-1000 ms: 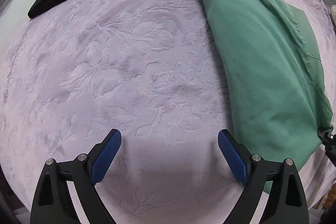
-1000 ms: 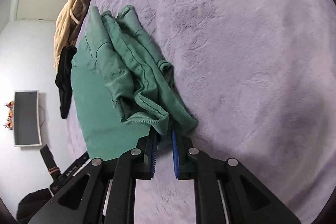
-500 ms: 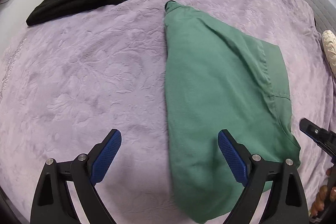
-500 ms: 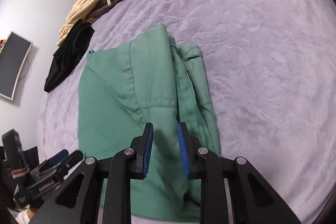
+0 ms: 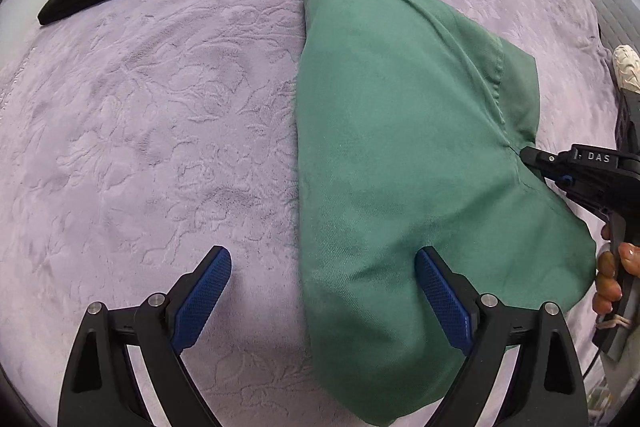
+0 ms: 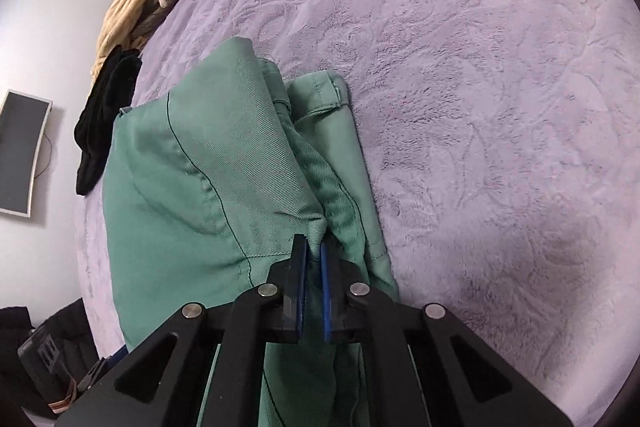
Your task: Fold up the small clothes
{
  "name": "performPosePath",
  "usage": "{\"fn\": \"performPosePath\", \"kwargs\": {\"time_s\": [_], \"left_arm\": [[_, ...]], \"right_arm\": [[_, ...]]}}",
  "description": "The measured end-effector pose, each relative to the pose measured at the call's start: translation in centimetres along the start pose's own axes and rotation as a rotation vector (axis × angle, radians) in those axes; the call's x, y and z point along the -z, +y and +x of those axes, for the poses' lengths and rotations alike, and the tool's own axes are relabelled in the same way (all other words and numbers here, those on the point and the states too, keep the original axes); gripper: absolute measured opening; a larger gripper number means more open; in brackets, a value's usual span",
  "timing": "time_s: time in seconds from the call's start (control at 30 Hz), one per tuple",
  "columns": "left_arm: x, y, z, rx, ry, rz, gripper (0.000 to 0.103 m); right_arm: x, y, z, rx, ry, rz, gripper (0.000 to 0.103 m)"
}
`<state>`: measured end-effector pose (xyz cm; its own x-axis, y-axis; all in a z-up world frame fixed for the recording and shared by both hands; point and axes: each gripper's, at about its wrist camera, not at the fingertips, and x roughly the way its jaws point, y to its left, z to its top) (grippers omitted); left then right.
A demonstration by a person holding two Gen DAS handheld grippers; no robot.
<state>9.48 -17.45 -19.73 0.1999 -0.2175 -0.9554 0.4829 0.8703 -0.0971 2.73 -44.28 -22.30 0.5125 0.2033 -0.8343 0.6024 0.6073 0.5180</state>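
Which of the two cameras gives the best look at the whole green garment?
The left wrist view: the green garment lies nearly whole on the purple blanket. The right wrist view shows only its folded edge, up close, at the right gripper.

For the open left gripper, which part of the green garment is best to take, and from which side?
Probably the long folded edge of the green garment that lies between the pads of the left gripper. Come from the bare purple blanket side: that edge is straight and free, while the right gripper already pinches the opposite side.

green garment [image 5: 392, 155]: matt twill cloth | bedspread [image 5: 160, 131]: plush embossed fabric
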Motion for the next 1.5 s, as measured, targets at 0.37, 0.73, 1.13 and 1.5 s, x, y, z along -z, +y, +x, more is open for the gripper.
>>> {"fn": "performPosePath", "kwargs": {"time_s": [0.37, 0.73, 1.13, 1.5], "left_arm": [[1.2, 0.4, -1.4, -0.005, 0.02, 0.067, 0.099], [2.3, 0.3, -0.4, 0.006, 0.045, 0.085, 0.099], [1.9, 0.4, -0.6, -0.014, 0.065, 0.073, 0.099], [1.3, 0.0, -0.7, -0.034, 0.077, 0.071, 0.099]], "right_arm": [[6.9, 4.2, -8.6, -0.052, -0.005, -0.162, 0.014], [10.1, -1.3, -5.0, 0.101, 0.063, -0.106, 0.0], [9.1, -4.6, -11.5, 0.005, 0.007, 0.033, 0.03], [7.4, -2.2, -9.0, -0.005, 0.043, -0.022, 0.072]]}}
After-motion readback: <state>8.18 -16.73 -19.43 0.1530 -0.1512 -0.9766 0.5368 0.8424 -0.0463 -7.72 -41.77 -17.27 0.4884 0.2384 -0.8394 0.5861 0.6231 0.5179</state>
